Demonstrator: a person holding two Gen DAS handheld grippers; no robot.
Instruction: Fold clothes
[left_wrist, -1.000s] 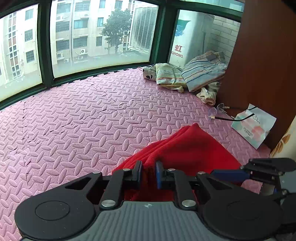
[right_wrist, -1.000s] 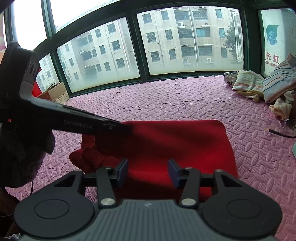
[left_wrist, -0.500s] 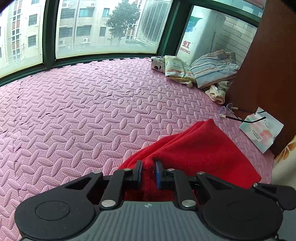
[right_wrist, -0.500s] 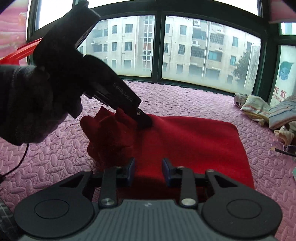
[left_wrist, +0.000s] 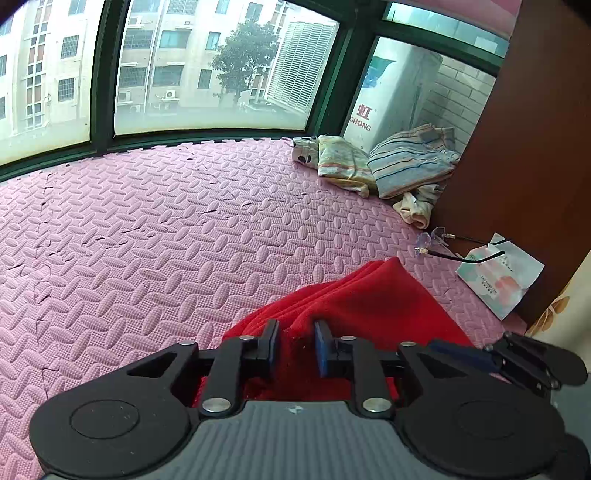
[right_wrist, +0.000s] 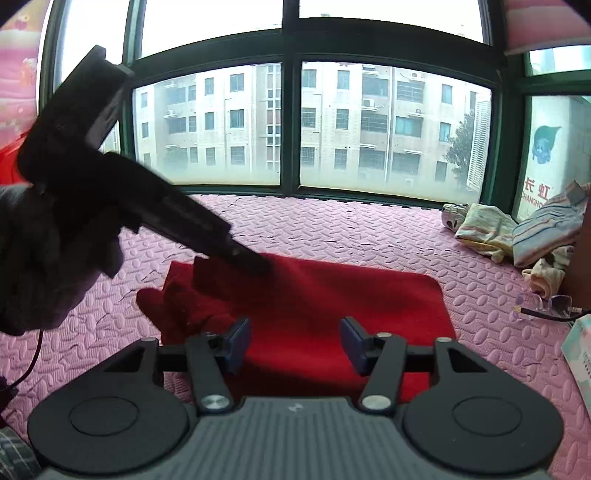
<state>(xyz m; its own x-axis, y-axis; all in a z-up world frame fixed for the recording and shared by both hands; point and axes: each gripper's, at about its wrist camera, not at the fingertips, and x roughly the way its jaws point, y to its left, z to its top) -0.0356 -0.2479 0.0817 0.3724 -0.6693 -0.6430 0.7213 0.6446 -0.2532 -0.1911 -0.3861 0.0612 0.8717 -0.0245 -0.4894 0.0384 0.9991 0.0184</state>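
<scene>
— Pink foam mat (right_wrist: 332, 229) under everything; where's the red garment (right_wrist: 351, 295)?

— Flat on it, bunched at my left gripper (left_wrist: 295, 341), whose jaws just loosened to a narrow gap around a ridge. My right gripper (right_wrist: 295, 345) just opened wide, empty.

— Risk?

— That loose bunch may slump, spoiling the fold.

Pink foam floor mat (left_wrist: 155, 236), embossed with a leaf pattern, cracked in places. Green-framed window (right_wrist: 291, 125) facing pale apartment blocks and 1 tree (left_wrist: 240, 55). Eyeglasses (left_wrist: 454, 245) near a brown wooden panel (left_wrist: 535, 147), 1 temple resting on a small printed paper packet (left_wrist: 498, 280). White appliance (left_wrist: 391, 92) with red lettering outside the glass.
</scene>
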